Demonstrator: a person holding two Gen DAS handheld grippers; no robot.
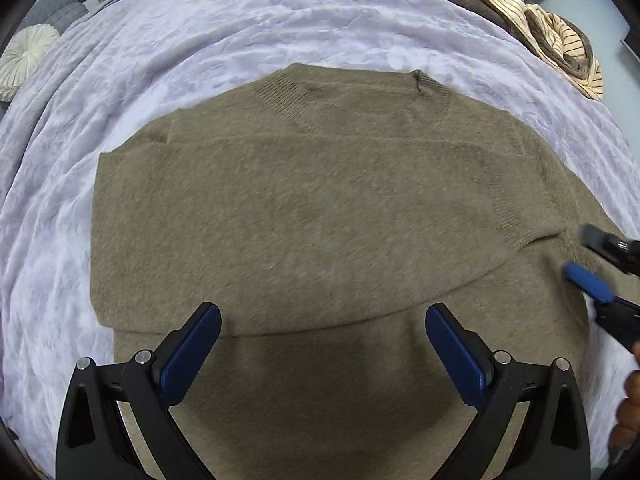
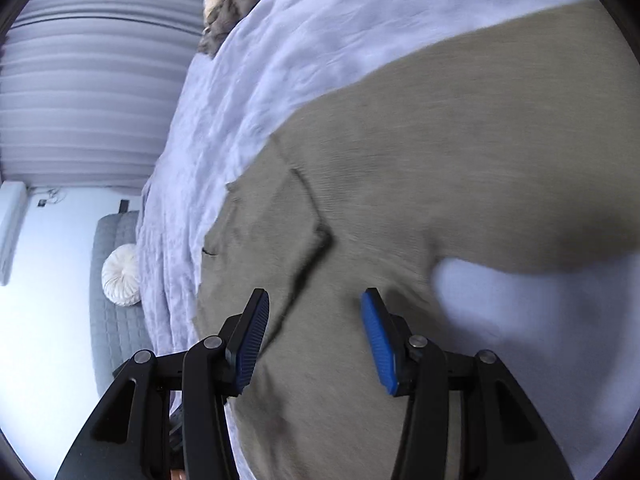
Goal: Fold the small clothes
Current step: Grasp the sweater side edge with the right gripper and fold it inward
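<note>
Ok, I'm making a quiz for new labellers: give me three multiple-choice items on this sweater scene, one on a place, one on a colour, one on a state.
1. Where does the pile of striped clothes lie, in the left wrist view?
A. on the sweater
B. at the far right of the bed, beyond the sweater
C. between the left gripper's fingers

2. What colour is the sweater?
A. olive-brown
B. navy
C. white

3. How does the left gripper stand?
A. shut on the collar
B. shut on a sleeve
C. open, holding nothing

Key: 1 B, the pile sits on the lavender blanket past the sweater's shoulder. 2 A, its knit is olive-brown all over. 3 C, its blue pads stand wide apart above the fabric; the right gripper is open too.
</note>
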